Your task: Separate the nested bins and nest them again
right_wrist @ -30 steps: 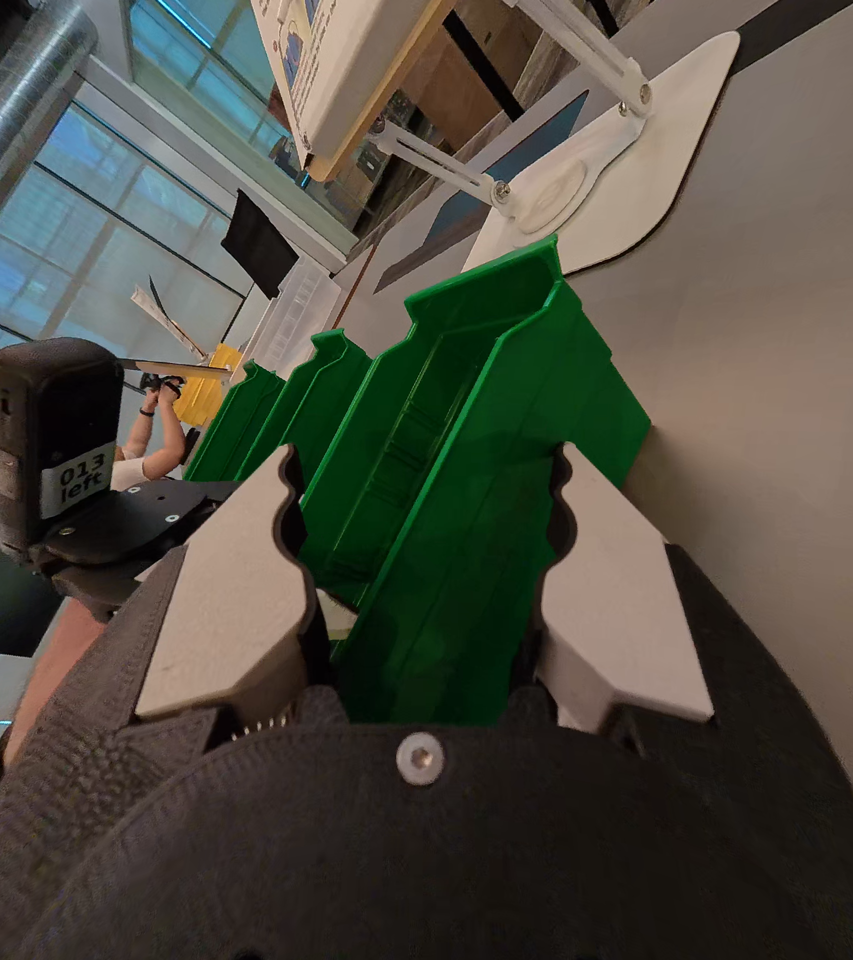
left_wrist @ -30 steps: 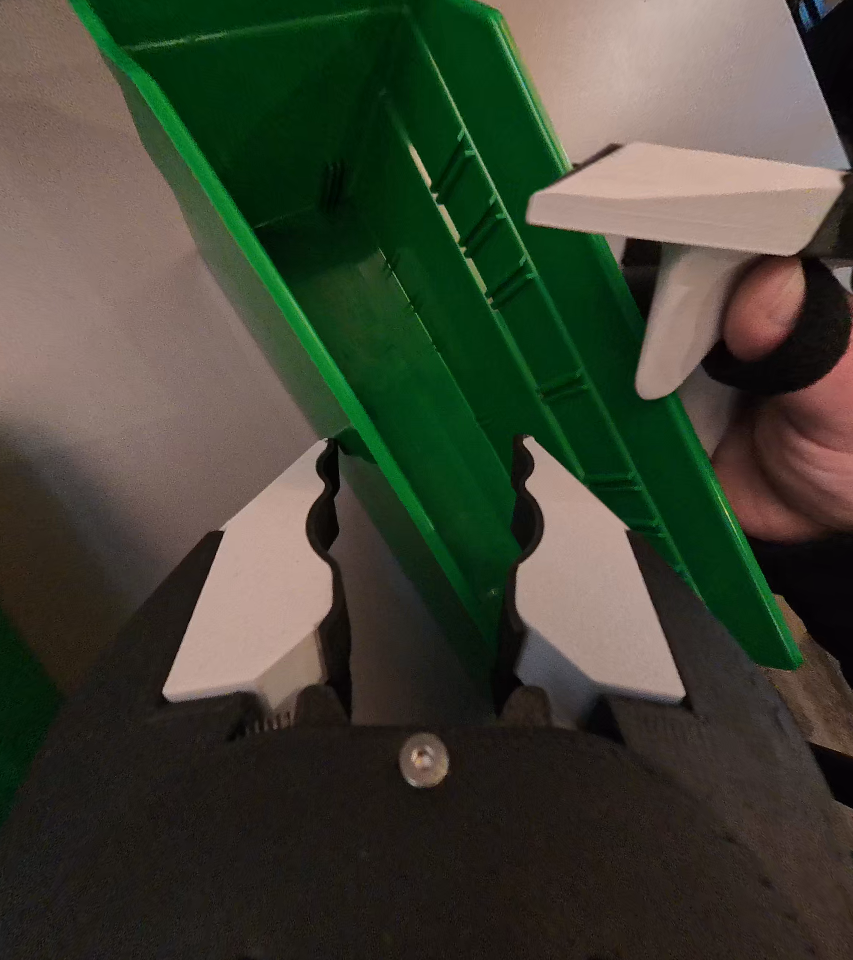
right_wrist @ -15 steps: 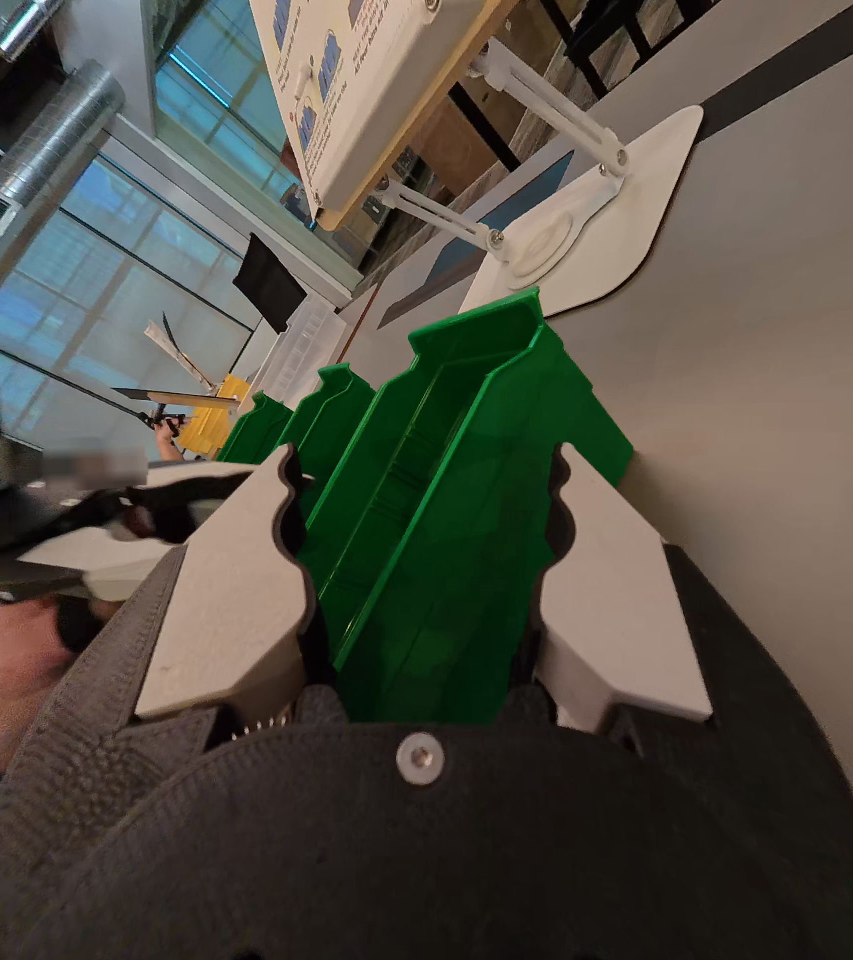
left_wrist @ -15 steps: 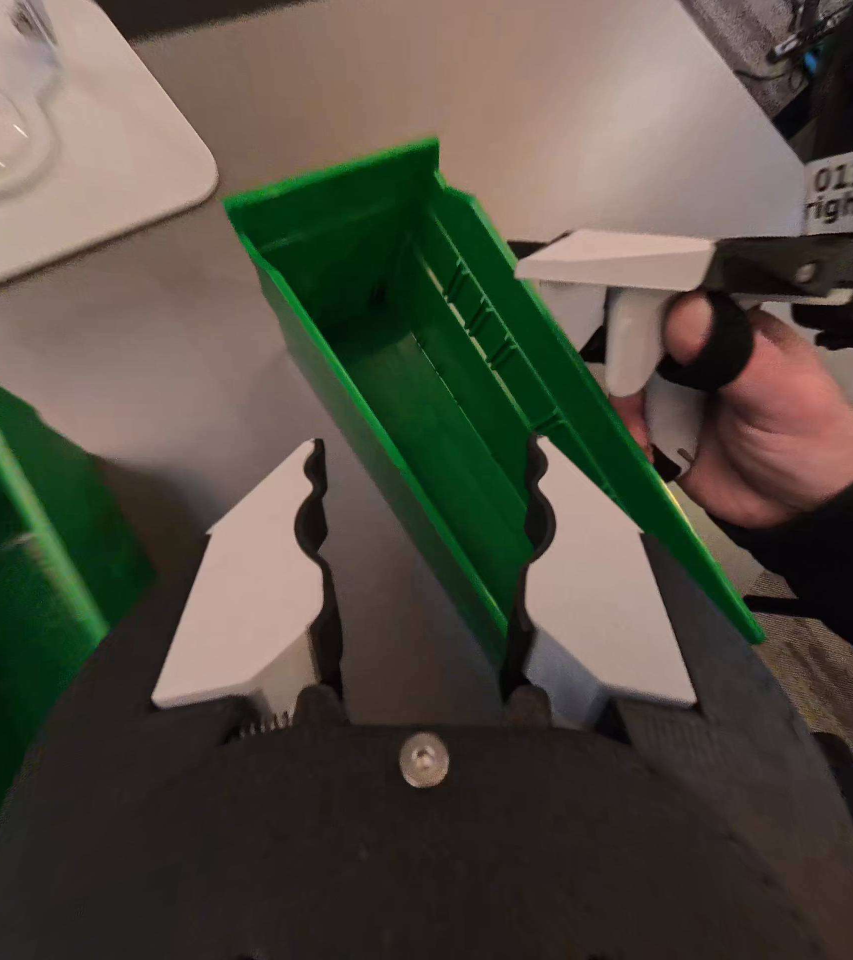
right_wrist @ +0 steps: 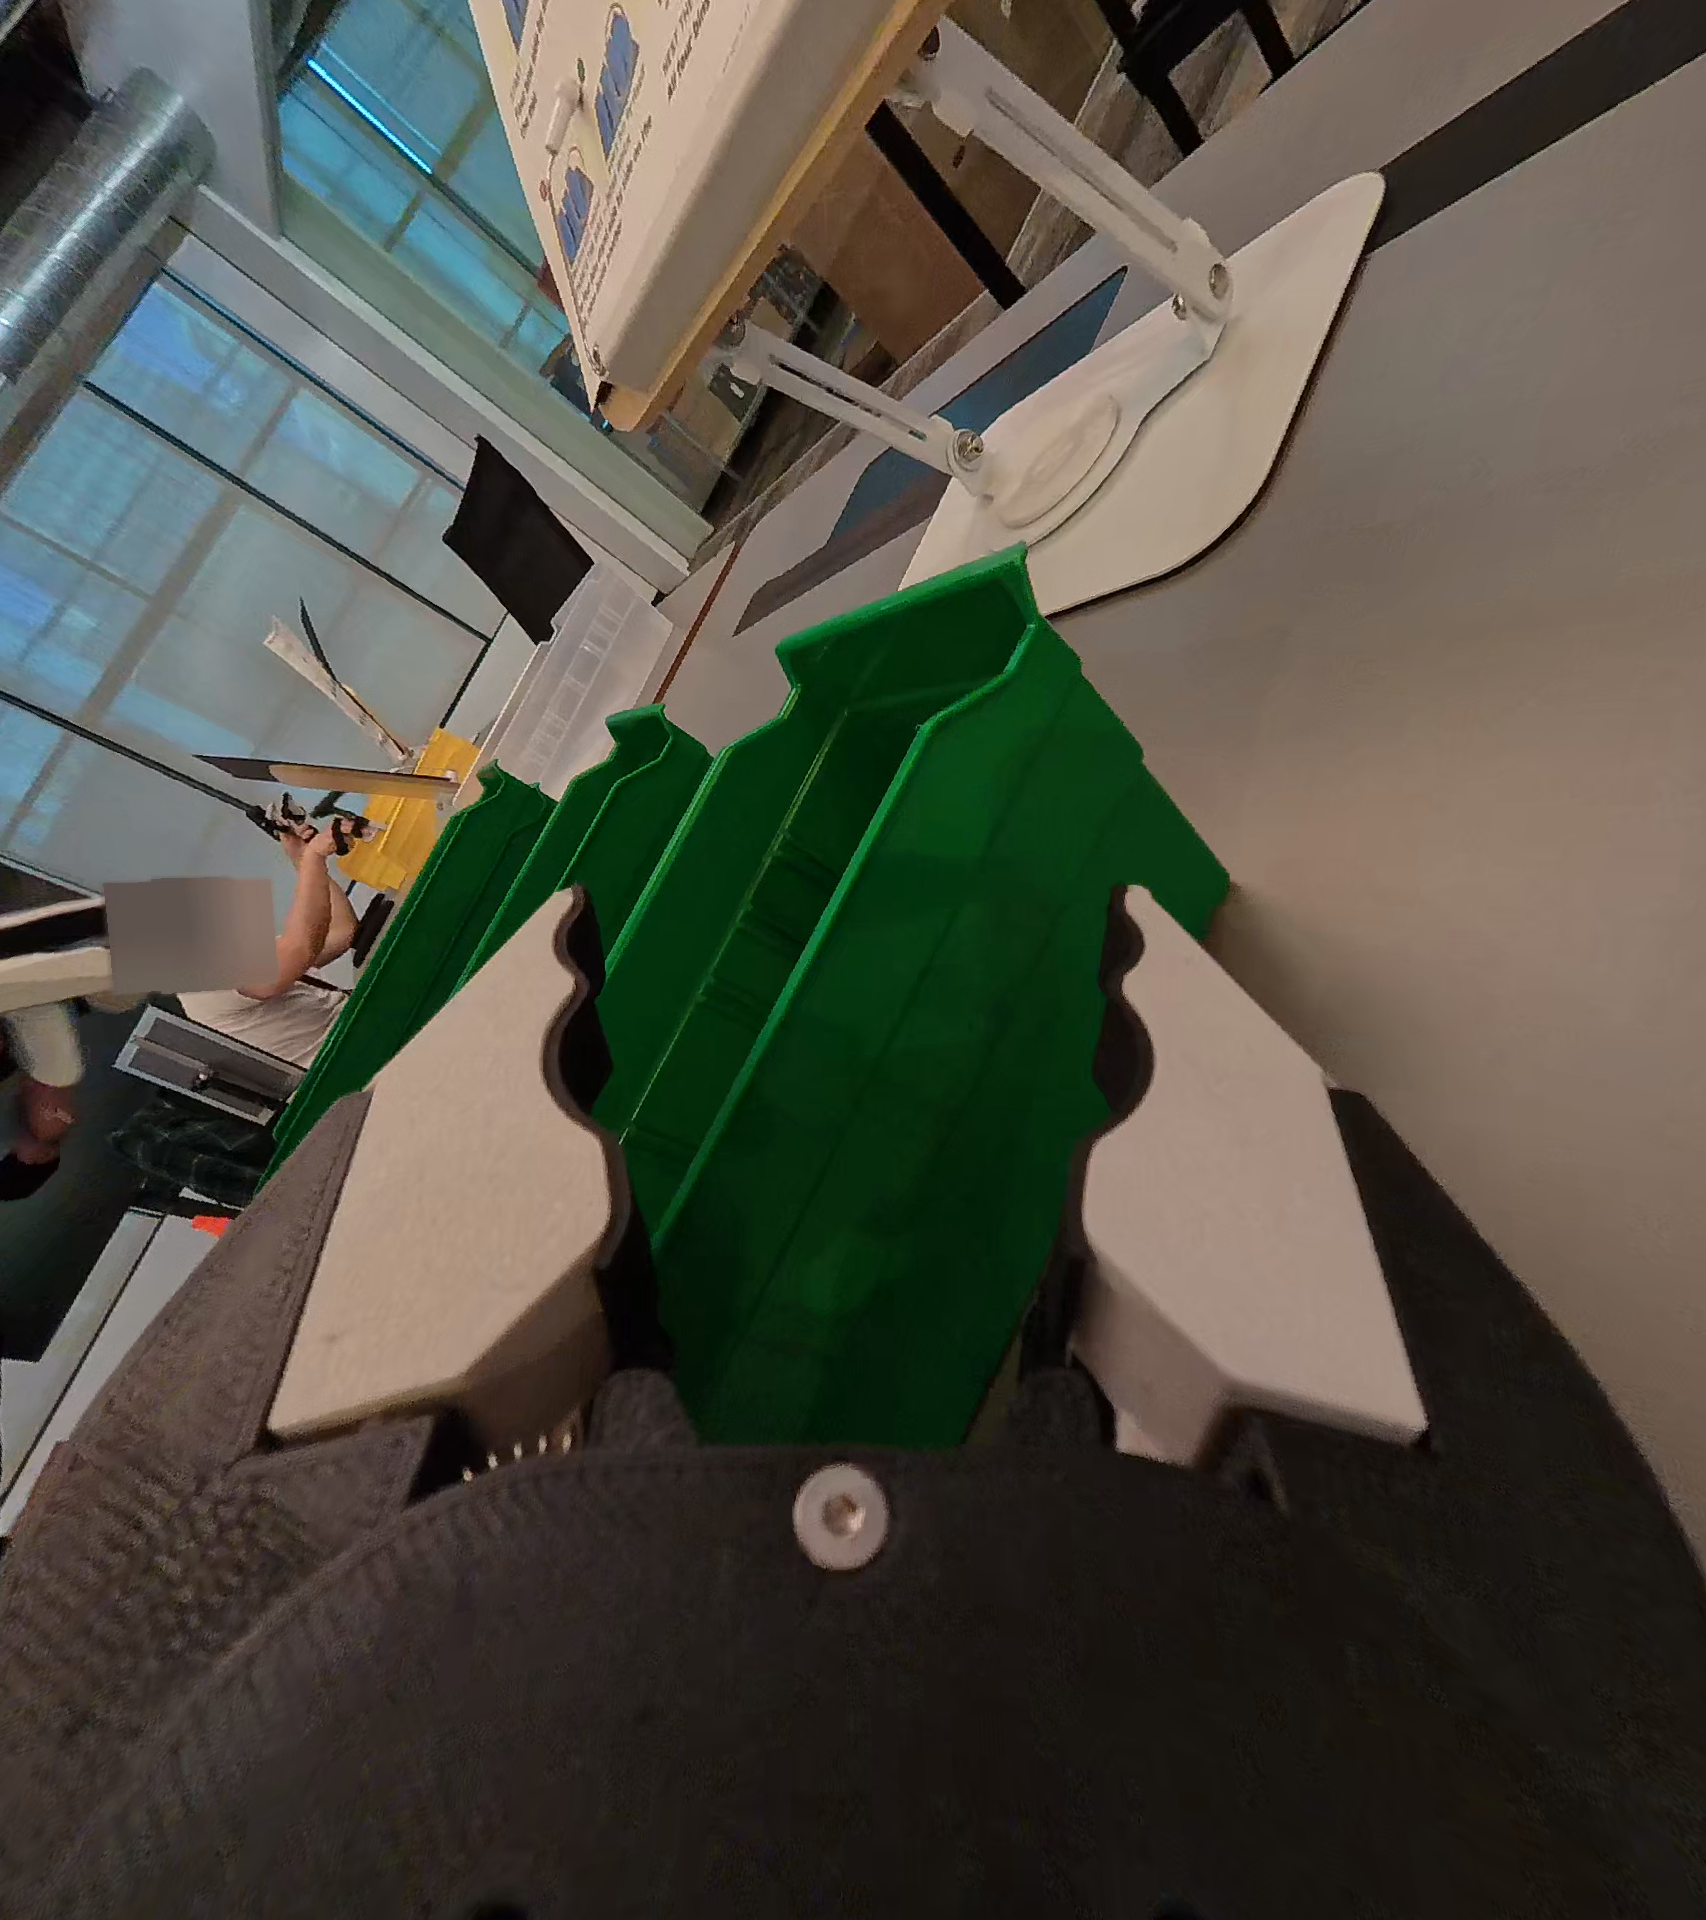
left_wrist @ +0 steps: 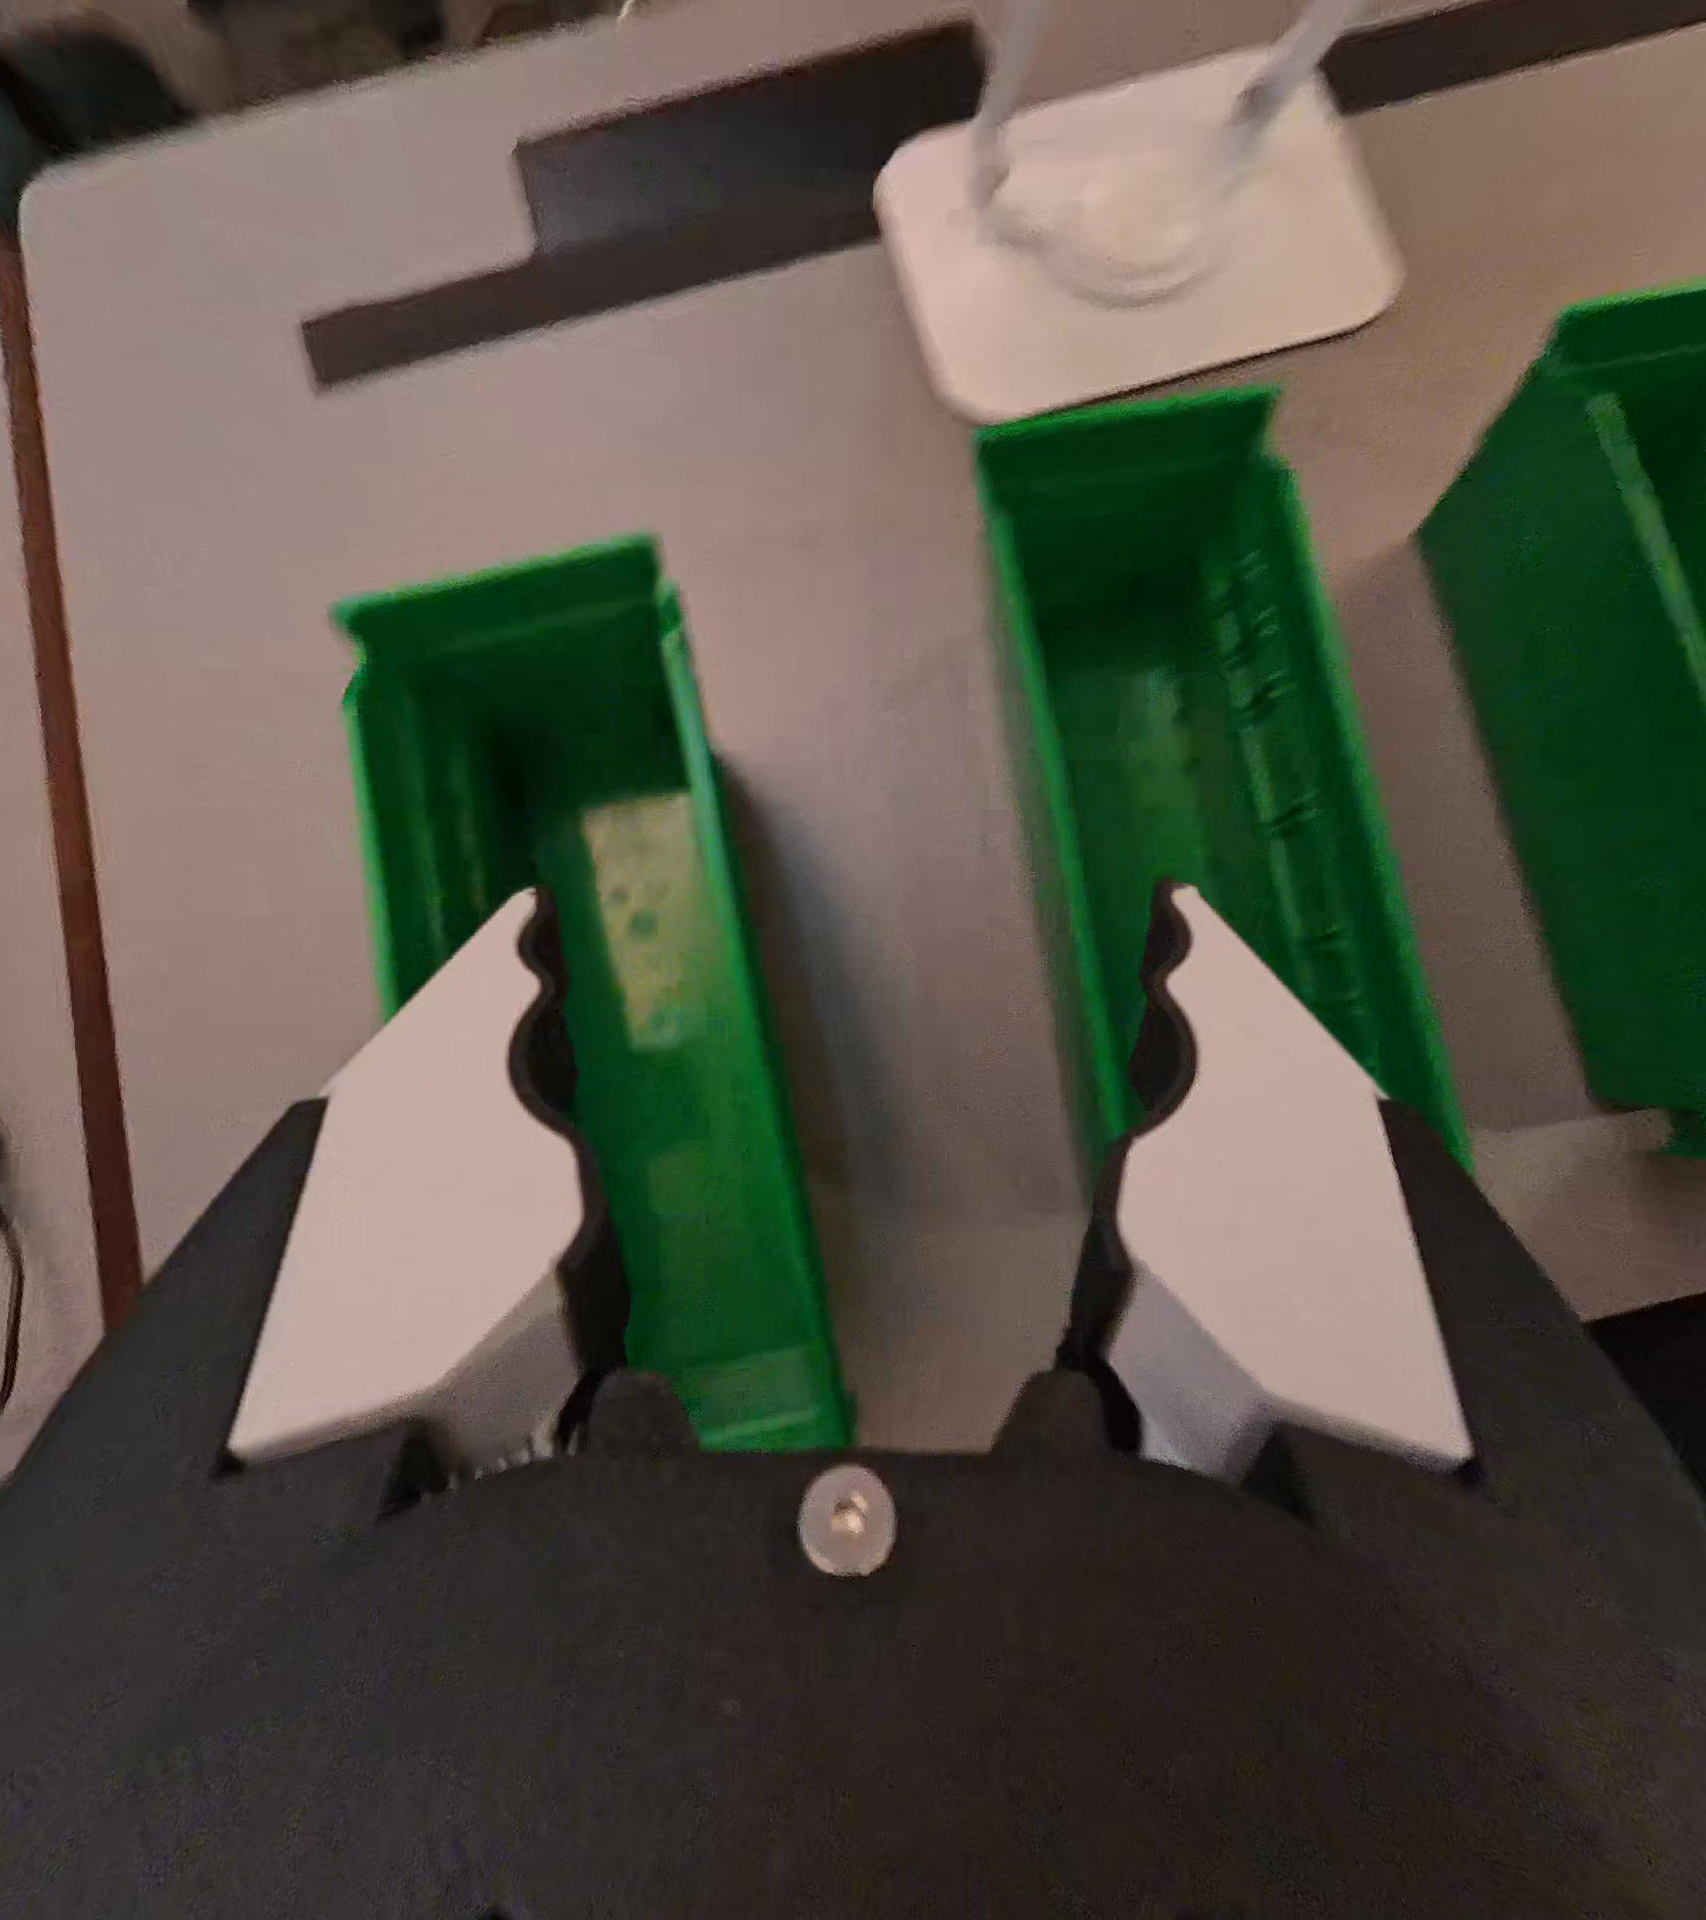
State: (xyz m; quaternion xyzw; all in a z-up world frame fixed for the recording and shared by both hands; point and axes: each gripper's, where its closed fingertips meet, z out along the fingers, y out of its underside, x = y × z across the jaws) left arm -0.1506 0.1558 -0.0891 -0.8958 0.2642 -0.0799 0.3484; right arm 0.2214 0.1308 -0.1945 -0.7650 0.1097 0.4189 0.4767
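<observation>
Left wrist view looks down on three green bins standing apart on the grey surface [left_wrist: 828,644]: left bin [left_wrist: 558,831], middle bin [left_wrist: 1171,727], right bin [left_wrist: 1659,727], w/ a white stand base [left_wrist: 1140,239] behind. Right wrist view – tilted sideways – shows the same row end-on, plus windows and a person w/ blurred head in the bkgd. Left tool [left_wrist: 849,914] spread wide, empty, fingers overlapping the left and middle bins in view; contact unclear. Right tool [right_wrist: 849,904] also wide – nearest bin [right_wrist: 890,1039] sits between its fingers; can't tell whether they touch it.
</observation>
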